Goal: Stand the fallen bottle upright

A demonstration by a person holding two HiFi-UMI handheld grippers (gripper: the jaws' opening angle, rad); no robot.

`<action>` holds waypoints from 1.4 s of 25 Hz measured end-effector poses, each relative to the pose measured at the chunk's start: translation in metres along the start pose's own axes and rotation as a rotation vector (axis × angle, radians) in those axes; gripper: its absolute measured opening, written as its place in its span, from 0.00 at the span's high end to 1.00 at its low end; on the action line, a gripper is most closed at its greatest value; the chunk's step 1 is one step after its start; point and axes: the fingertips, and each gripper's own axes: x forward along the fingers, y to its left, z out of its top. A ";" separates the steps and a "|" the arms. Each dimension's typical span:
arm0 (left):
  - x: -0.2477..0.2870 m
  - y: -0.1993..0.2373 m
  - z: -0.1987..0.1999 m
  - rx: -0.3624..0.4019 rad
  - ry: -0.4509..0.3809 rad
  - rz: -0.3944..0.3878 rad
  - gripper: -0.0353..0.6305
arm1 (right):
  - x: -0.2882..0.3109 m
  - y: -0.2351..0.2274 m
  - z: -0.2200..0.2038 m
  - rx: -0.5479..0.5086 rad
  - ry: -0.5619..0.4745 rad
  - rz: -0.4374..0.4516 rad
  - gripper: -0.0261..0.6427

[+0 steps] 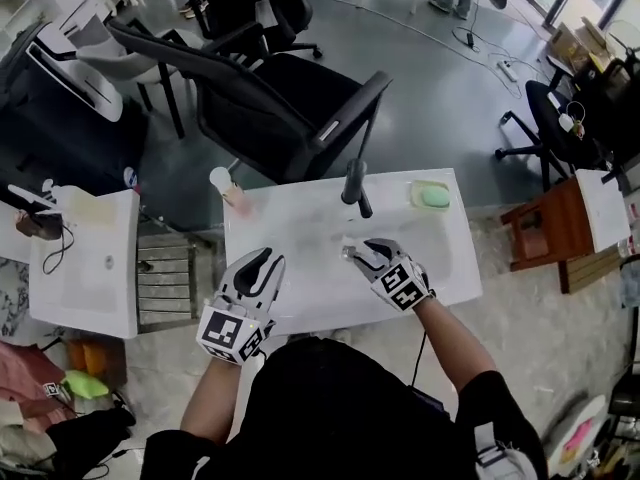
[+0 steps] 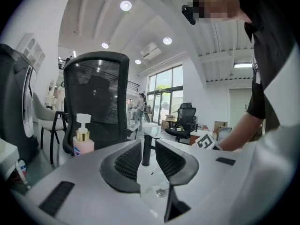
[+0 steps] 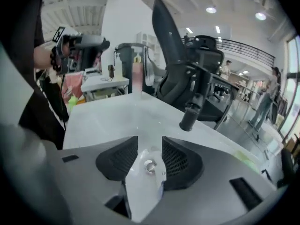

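Note:
A pump bottle (image 1: 221, 185) with pink liquid and a white pump stands upright at the table's far left corner. It also shows in the left gripper view as the pump bottle (image 2: 83, 142) and in the right gripper view as the pump bottle (image 3: 137, 75). A dark slender cylinder (image 1: 355, 184) stands upright near the far edge, straight ahead of my left gripper (image 2: 147, 146). My left gripper (image 1: 265, 260) rests at the near left, its jaws a narrow gap apart and empty. My right gripper (image 1: 352, 253) hovers low over mid-table, angled down. In its own view the right gripper (image 3: 150, 139) has its jaws apart, with only white tabletop between them.
A green soap on a dish (image 1: 432, 196) lies at the table's far right corner. A black office chair (image 1: 290, 108) stands just behind the white table (image 1: 300, 298). A second white table (image 1: 85, 258) is to the left and a wooden stool (image 1: 545, 228) to the right.

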 end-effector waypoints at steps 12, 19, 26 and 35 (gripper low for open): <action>-0.029 0.049 -0.020 -0.081 0.049 0.136 0.79 | 0.089 -0.004 -0.065 -0.245 0.362 0.085 0.67; -0.037 0.070 -0.025 -0.121 0.058 0.182 0.79 | 0.111 -0.011 -0.098 -0.337 0.529 0.113 0.66; -0.042 0.078 -0.033 -0.141 0.080 0.209 0.80 | 0.127 -0.012 -0.108 -0.341 0.562 0.137 0.66; -0.059 0.088 -0.041 -0.137 0.117 0.238 0.80 | 0.136 0.001 -0.130 -0.458 0.691 0.188 0.71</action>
